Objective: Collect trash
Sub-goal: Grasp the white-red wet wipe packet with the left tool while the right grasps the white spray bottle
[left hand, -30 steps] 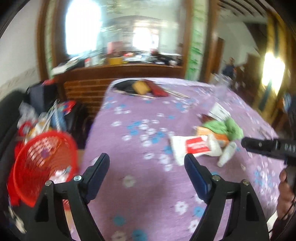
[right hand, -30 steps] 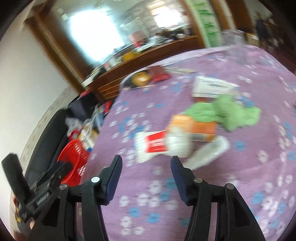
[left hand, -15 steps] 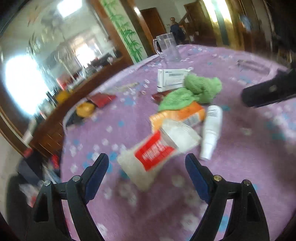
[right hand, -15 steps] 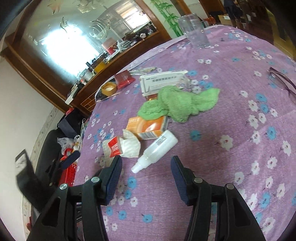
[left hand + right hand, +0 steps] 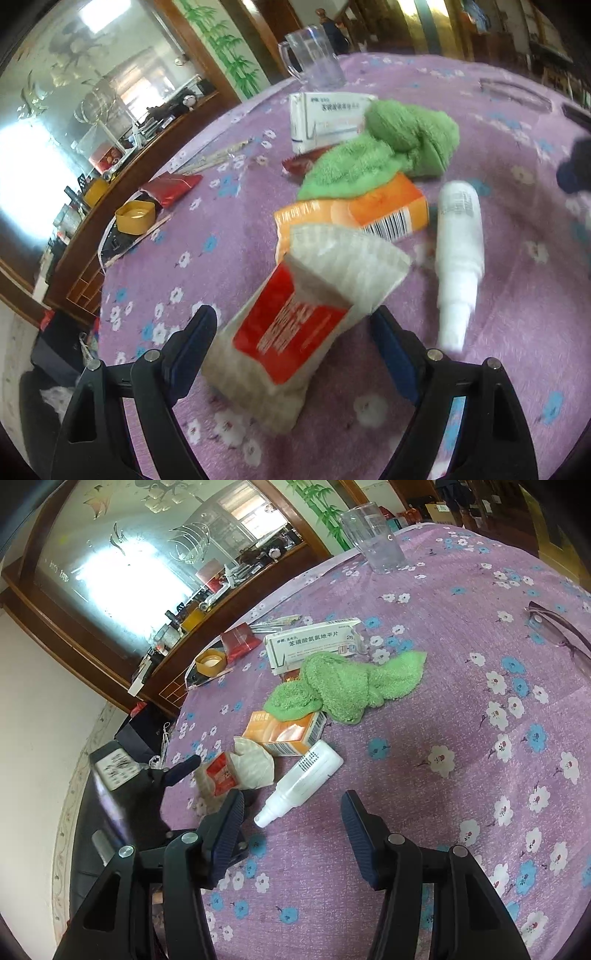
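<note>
Purple cloth printed with white and blue flowers covers a table (image 5: 461,709), and a small heap of litter lies on it. Nearest the left gripper (image 5: 295,332) is a crumpled white tissue packet with a red label (image 5: 295,321); it lies between that gripper's two blue-padded fingers, which stand wide apart, and the pads do not appear to press on it (the picture is blurred there). Just behind the packet lies an orange box with a barcode (image 5: 362,214), and a green towel (image 5: 384,151) is draped over the box's far end. A white spray bottle (image 5: 458,243) lies on its side just right of the packet, nozzle toward the camera. Behind the towel is a white medicine carton (image 5: 314,644), and farther back stands a clear plastic mug (image 5: 373,539). The right gripper (image 5: 291,823) hovers over the cloth with its fingers apart and nothing between them; the spray bottle's nozzle lies just beyond its left finger. A pair of glasses (image 5: 557,631) rests well apart at the right.
</note>
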Demonstrator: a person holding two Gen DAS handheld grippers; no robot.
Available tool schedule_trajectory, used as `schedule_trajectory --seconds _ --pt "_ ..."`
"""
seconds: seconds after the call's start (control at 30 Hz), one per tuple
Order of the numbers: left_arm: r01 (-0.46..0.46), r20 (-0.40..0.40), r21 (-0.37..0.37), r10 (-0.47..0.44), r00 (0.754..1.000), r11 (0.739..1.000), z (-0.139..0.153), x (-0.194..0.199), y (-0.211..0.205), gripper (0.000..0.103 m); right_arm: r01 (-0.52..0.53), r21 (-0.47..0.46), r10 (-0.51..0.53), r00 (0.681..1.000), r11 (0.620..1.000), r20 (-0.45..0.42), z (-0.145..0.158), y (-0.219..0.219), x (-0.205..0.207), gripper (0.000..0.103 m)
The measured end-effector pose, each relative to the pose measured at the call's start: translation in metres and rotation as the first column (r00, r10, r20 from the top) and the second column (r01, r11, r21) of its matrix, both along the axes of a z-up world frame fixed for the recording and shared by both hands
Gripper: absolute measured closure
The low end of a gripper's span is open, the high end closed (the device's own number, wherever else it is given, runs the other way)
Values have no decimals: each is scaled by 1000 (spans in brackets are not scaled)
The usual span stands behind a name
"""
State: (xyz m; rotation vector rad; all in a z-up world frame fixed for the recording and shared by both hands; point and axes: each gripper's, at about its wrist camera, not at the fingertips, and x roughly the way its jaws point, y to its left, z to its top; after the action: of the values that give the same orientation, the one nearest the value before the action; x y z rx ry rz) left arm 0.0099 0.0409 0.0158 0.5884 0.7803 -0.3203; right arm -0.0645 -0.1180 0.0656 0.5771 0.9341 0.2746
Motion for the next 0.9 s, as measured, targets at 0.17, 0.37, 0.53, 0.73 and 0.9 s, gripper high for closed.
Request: schedule_trajectory --seconds 0.17,0.37,0.53,0.73,0.9 --pt "-86 6 -41 86 996 995 -1 5 5 47 4 -5 -4 1000 1000 -11 -5 1 4 44" --pt "-188 -71 -196 178 982 962 12 0 33 58 24 -15 -24 999 1000 -33 -12 4 9 44" --pt "-268 -120 -312 242 963 912 20 -15 58 59 11 -46 -13 999 999 -45 -18 18 16 44" --pt "-305 -85 -425 298 951 852 39 -47 83 59 -1 -143 -7 998 990 -55 -25 45 33 44" --pt "-308 -15 -450 338 941 838 50 -78 84 58 4 -217 -20 997 976 -71 -36 62 41 55"
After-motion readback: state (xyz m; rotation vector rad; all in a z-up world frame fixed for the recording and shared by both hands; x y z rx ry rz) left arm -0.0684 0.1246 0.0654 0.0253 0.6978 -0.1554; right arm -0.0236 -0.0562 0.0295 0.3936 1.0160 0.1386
